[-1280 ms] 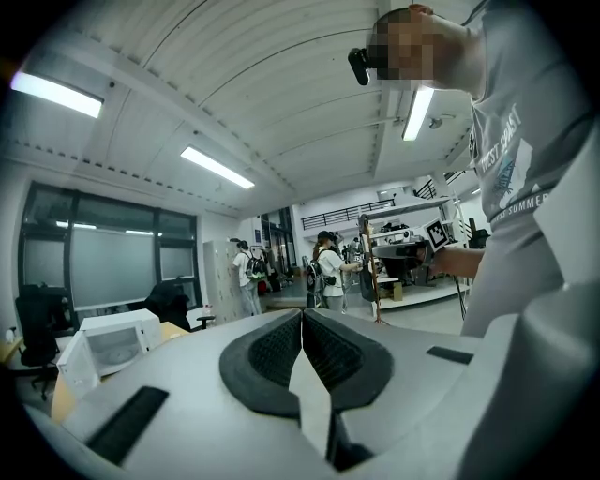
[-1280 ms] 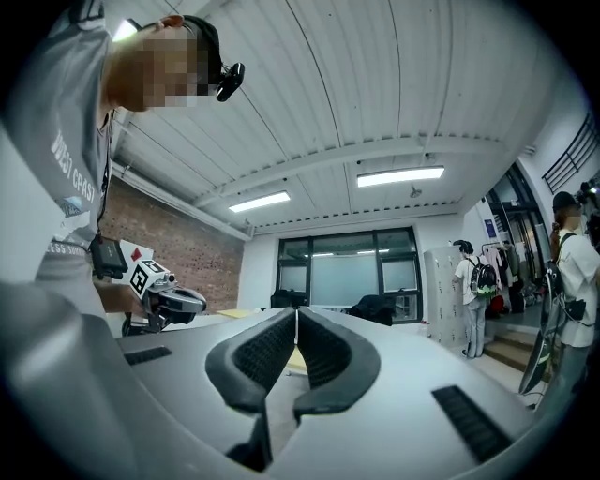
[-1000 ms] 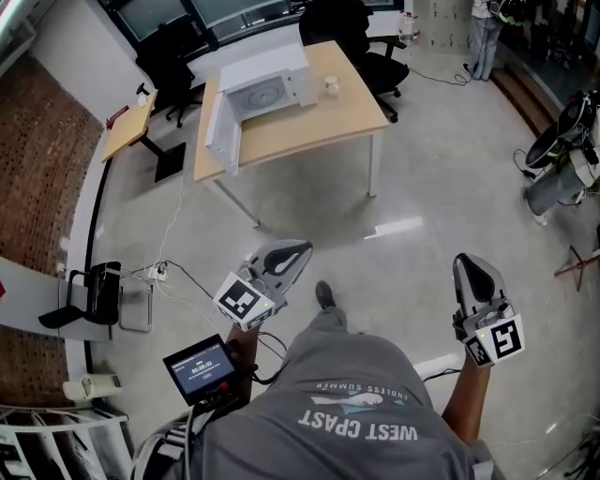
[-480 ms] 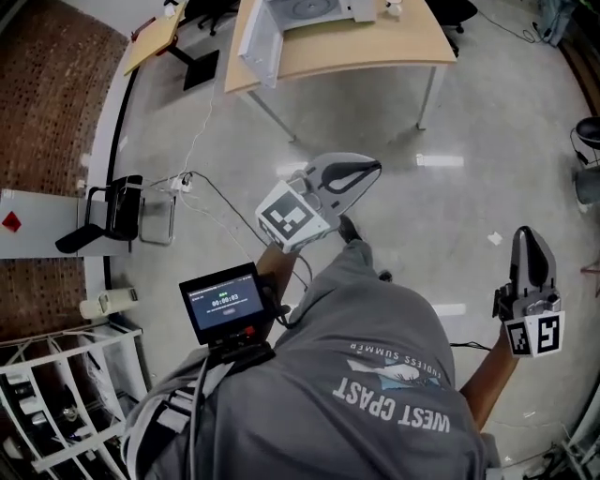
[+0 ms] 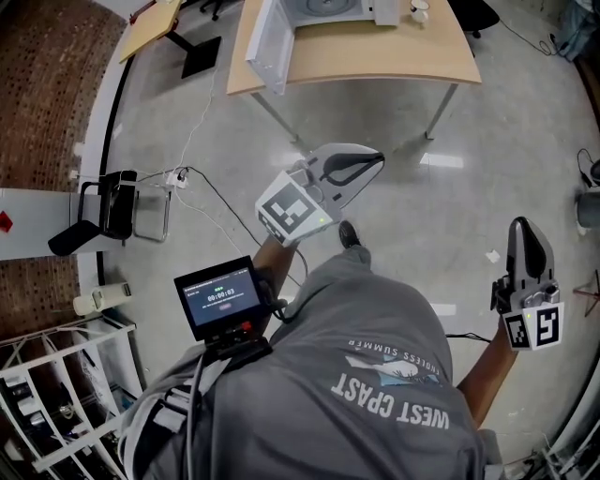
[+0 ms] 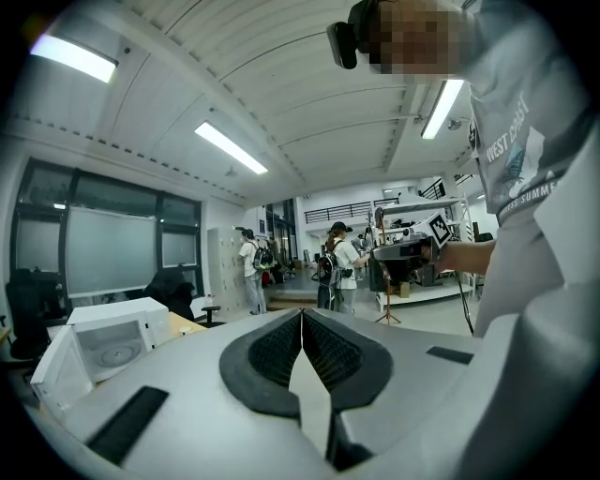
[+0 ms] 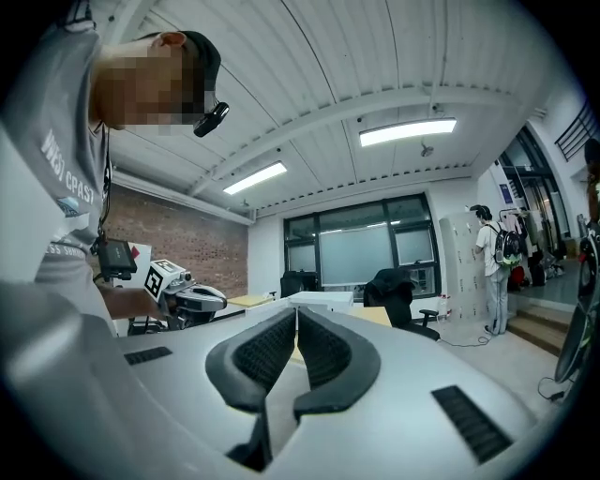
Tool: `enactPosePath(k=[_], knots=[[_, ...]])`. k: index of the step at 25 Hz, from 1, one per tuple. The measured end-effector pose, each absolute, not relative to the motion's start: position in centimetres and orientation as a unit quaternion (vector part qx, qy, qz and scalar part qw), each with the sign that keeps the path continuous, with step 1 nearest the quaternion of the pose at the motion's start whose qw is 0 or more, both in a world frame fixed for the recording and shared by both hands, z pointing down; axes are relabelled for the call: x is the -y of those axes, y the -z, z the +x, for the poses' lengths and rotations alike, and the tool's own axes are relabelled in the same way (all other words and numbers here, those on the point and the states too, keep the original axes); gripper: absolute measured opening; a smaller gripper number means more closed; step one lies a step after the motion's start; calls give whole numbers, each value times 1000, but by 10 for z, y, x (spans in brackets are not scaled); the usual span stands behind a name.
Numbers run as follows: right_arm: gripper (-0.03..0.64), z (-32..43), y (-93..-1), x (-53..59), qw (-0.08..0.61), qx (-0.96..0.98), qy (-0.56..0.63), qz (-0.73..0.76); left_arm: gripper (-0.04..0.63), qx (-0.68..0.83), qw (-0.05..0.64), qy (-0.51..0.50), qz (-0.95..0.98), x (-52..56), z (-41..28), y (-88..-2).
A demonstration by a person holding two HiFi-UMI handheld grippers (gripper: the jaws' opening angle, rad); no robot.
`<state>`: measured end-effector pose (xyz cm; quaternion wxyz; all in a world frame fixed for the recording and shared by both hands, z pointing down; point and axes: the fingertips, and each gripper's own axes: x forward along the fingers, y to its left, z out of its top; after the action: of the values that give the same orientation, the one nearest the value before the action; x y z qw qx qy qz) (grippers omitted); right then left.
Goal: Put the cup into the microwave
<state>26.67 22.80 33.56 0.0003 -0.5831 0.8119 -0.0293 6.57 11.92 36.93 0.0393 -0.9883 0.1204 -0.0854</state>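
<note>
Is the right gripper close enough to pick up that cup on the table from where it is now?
Probably not yet. The right gripper hangs over bare floor, well short of the table where the cup stands beside the microwave. Nothing blocks the way, but its jaws are shut.

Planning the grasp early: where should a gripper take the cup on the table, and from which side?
Probably its side wall, from the right: the cup stands upright with the microwave close on its left. Too small here to show a handle.
</note>
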Motion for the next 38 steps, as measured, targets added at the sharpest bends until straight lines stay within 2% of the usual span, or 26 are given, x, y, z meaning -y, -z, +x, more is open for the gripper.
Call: enactPosePath(k=[14, 23, 27, 38], knots=[[20, 241, -353, -3, -14, -839, 39, -543, 21, -113, 76, 90, -987, 81, 69, -356], [20, 250, -374, 176, -22, -891, 53, -451, 23, -183, 69, 99, -976, 219, 100, -367], [20, 265, -392, 271, -37, -905, 48, -421, 21, -207, 90, 122, -967, 290, 123, -377], [20, 292, -424, 379, -77, -904, 75, -415, 21, -227, 109, 166, -953, 337, 130, -365]])
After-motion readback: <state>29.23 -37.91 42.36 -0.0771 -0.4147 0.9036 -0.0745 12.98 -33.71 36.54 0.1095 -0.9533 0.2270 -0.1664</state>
